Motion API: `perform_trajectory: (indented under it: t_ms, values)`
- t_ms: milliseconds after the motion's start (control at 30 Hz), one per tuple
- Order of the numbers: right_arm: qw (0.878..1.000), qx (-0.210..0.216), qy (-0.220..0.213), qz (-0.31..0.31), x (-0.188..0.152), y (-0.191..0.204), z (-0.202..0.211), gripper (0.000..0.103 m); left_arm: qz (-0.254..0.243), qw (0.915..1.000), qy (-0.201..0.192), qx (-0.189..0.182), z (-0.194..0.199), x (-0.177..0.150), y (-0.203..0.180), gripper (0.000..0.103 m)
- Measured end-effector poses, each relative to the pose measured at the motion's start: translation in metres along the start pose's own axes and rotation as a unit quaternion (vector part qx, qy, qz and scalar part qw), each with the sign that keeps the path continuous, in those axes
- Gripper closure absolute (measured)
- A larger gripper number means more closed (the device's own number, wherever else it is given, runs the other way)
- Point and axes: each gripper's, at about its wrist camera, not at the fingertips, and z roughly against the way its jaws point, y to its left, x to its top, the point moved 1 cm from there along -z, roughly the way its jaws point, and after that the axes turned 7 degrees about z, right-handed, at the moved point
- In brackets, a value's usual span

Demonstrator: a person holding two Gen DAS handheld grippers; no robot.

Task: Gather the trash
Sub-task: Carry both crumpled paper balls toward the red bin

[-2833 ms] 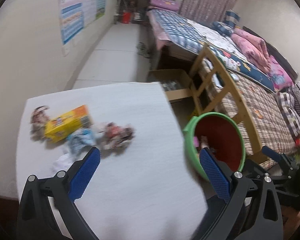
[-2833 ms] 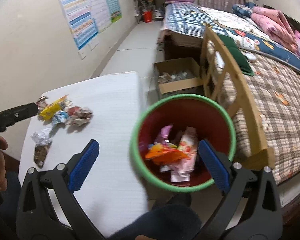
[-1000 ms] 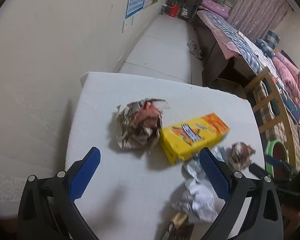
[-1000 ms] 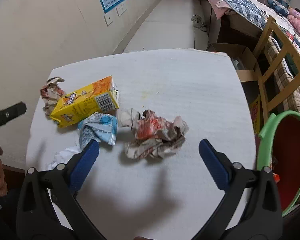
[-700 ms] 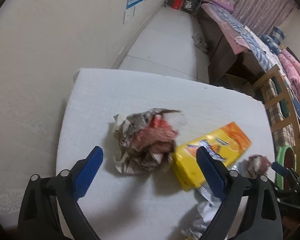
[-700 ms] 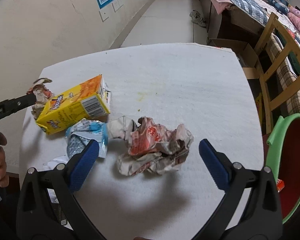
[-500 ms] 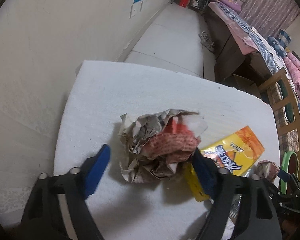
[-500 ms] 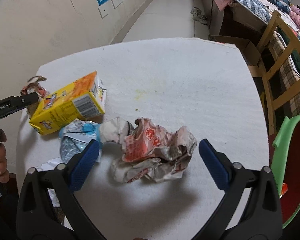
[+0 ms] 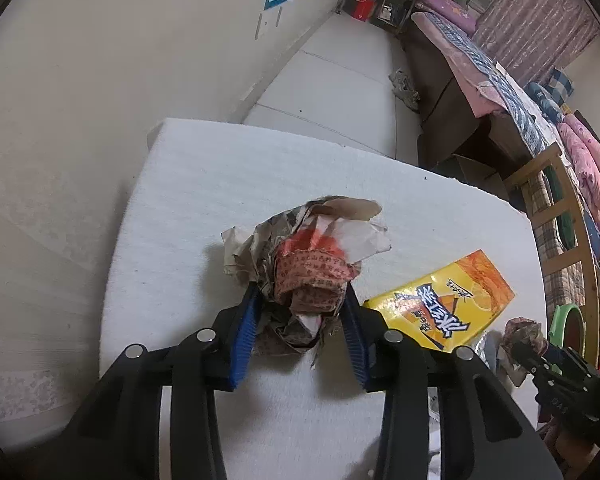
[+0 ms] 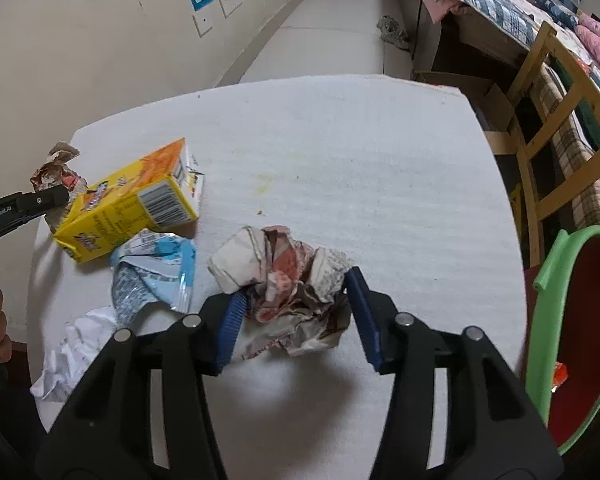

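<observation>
On the white bench (image 10: 340, 152), beside the yellow carton (image 10: 128, 208), both pairs of tongs have closed in since a moment ago: the left tongs (image 9: 300, 332) now clamp one crumpled wrapper (image 9: 308, 264), the right tongs (image 10: 296, 316) pinch another paper wad (image 10: 288, 280) right of the carton.

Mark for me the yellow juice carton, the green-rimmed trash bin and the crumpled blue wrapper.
yellow juice carton (image 10: 124, 216): right wrist view, on its long yellow side panel.
green-rimmed trash bin (image 10: 540, 344): right wrist view, on the green rim's near-left edge.
crumpled blue wrapper (image 10: 156, 270): right wrist view, on its middle fold.
</observation>
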Motion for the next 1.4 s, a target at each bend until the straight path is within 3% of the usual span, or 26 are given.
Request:
perform_trajectory:
  t_ms: [333,800,1067,1400]
  values:
    - [1.0,-0.003,-0.017,0.015,-0.014,0.004,0.04,0.061,-0.014,0.9994,-0.028,0.017,0.046,-0.012,0.005,0.066]
    - [0.998,-0.004,-0.052,0.025,-0.048,0.008,0.107,0.061,-0.048,0.9978,-0.046,-0.001,0.121,-0.071,-0.021,0.066]
    - [0.998,-0.003,-0.065,0.023,-0.068,0.001,0.131,0.061,-0.085,0.9955,-0.04,-0.004,0.14,-0.119,-0.047,0.066]
    - [0.997,-0.009,-0.078,0.013,-0.083,-0.026,0.154,0.061,-0.102,0.9939,-0.041,-0.014,0.151,-0.147,-0.077,0.066]
